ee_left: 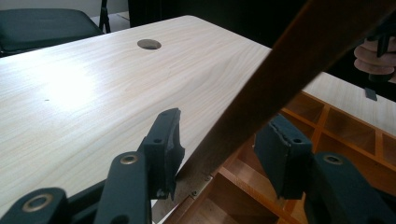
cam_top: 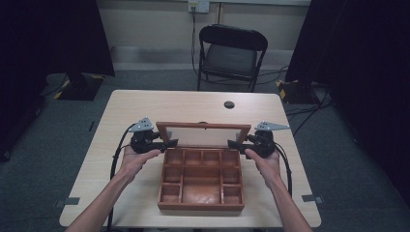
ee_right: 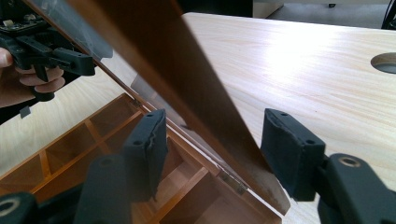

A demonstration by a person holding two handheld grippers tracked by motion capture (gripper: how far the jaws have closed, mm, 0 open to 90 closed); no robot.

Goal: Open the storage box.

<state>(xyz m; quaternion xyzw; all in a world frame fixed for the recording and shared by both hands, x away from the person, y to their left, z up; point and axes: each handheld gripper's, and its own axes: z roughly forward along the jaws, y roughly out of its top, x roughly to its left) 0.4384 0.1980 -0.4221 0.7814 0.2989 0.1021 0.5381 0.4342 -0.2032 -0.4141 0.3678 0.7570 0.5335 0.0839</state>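
Observation:
A brown wooden box [cam_top: 200, 207] with several compartments sits open on the table, its glass-paned lid [cam_top: 203, 126] tilted up at the far side. My left gripper [cam_top: 168, 144] is at the lid's left edge. In the left gripper view its jaws [ee_left: 224, 126] straddle the lid frame [ee_left: 289, 60], and both pads look pressed on it. My right gripper [cam_top: 235, 144] is at the lid's right edge. In the right gripper view its jaws [ee_right: 215, 119] stand on either side of the lid frame [ee_right: 177, 70], with a gap beside the left pad [ee_right: 149, 144].
The light wooden table [cam_top: 145, 104] has a round cable hole [cam_top: 229, 104] behind the box. A black folding chair [cam_top: 232, 53] stands beyond the far edge. Dark curtains hang at both sides. Cables trail from both grippers toward the table's near edge.

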